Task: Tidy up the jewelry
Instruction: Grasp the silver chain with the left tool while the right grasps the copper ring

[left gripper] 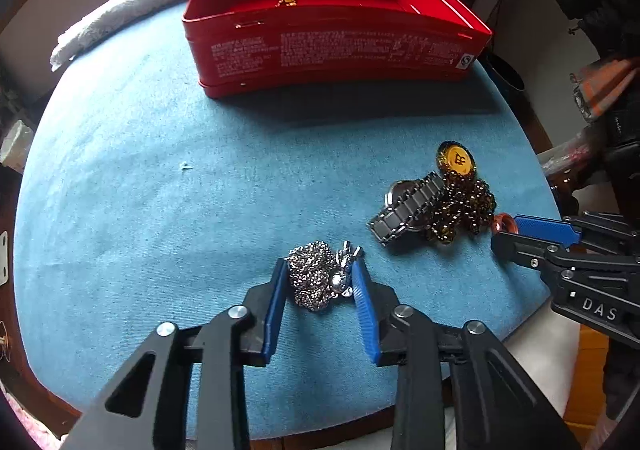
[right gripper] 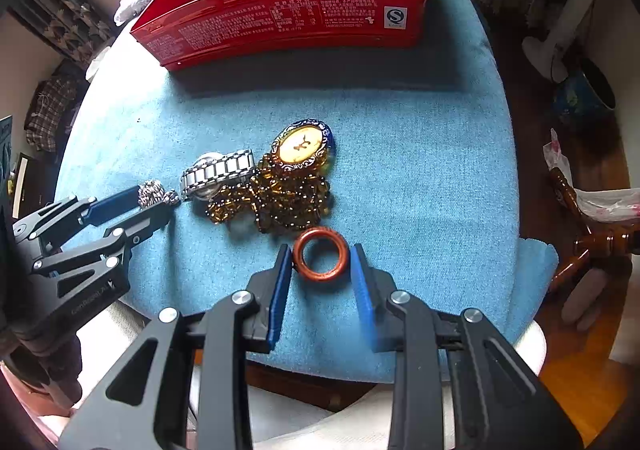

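With my left claw pinching the bunched silver chain and my right claw hugging the reddish-brown wooden ring — I'd lift both straight up, slowly — then carry them to the far red tin box.

A round surface is covered by a blue cloth. Toward its far side an open red tin is set on the cloth, and a white towel is laid at the far left edge. Nearer, a silver chain is heaped on the cloth. To its right a watch is placed touching a pile of amber beads with an oval pendant. Just beside the beads a copper ring is laid flat.
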A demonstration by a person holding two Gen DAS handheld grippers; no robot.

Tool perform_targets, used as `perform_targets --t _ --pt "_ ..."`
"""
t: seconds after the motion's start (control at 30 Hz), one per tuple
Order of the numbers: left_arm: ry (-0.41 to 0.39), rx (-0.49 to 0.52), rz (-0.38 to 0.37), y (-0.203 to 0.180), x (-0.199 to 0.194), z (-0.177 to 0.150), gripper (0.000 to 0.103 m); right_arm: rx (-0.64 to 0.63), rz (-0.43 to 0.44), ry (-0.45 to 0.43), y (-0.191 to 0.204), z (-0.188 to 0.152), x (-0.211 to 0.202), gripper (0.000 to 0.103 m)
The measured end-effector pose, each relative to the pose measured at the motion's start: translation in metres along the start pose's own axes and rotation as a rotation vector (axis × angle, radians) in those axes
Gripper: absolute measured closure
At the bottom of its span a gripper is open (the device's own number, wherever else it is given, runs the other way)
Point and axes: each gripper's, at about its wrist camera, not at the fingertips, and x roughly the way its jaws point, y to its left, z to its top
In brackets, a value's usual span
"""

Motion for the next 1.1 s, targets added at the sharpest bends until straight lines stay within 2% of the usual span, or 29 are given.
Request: perform_targets --t 0.13,0.27,0.4,0.63,0.7,0.9,1.03,1.1 --pt "-0.003 0.018 0.033 -0.008 0.002 0.001 0.074 0.001 0.000 -0.001 0.002 0.000 0.000 0.074" --pt "-0.007 -0.027 -0.006 0.002 -0.001 0.003 0.078 -0.006 0.003 0.004 0.005 0.000 0.000 0.074" --pt "-0.029 -0.048 -0.010 0.009 -0.008 0.001 0.085 -0.029 -0.013 0.014 0.011 -0.001 0.004 0.073" --pt "-0.027 -0.065 -0.042 0.024 -0.008 -0.001 0.085 -0.051 -0.029 0.016 0.016 0.000 0.006 0.070" --pt "-0.015 -0.057 -0.050 0.021 -0.004 -0.002 0.081 -0.050 -0.028 0.016 0.016 0.000 0.006 0.070" --pt "-0.024 -0.041 -0.021 0.007 0.001 -0.003 0.079 -0.052 -0.030 0.017 0.017 0.001 0.007 0.070" --pt "-0.037 -0.052 0.000 0.006 0.000 -0.004 0.082 -0.058 -0.033 0.014 0.018 0.001 0.007 0.070" --pt "-0.042 -0.066 -0.006 0.007 0.000 -0.004 0.083 -0.062 -0.045 0.012 0.018 0.001 0.007 0.074"
